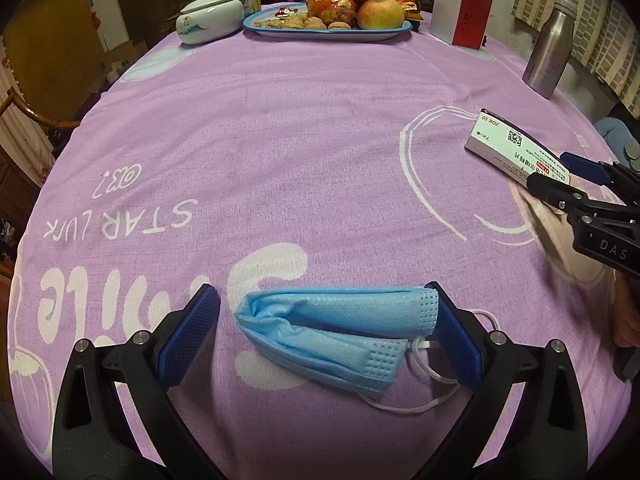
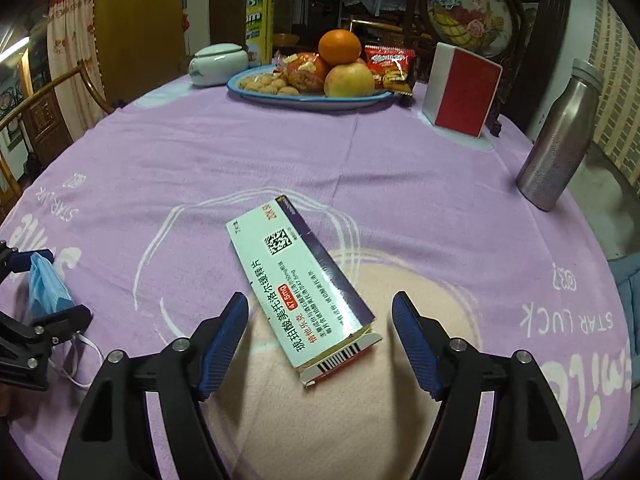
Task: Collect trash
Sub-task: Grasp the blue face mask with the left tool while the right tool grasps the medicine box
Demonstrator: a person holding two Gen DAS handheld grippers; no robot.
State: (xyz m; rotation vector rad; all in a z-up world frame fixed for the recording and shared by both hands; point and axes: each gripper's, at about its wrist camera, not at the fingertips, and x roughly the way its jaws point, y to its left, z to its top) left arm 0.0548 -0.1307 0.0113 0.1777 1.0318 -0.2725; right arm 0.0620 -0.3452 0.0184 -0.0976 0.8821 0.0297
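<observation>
A folded blue face mask [image 1: 328,320] lies on the purple tablecloth [image 1: 280,140], its white ear loop trailing to the right. My left gripper [image 1: 320,290] is open around it: the right pad meets the mask's end and the left pad stands clear of it. A white medicine box [image 2: 296,280] with a torn end flap lies flat between the fingers of my open right gripper [image 2: 320,299], with a gap on each side. The left wrist view shows the box [image 1: 508,144] and right gripper [image 1: 554,170] at the right edge. The right wrist view shows the mask [image 2: 48,292] at far left.
At the table's far side stand a blue plate [image 1: 256,24] of fruit and snacks, a white lidded jar [image 1: 210,18], a red-and-white box [image 1: 460,12] and a yellow can [image 2: 260,12]. A steel bottle [image 2: 560,136] stands at the right. A wooden chair [image 2: 48,92] is at the left.
</observation>
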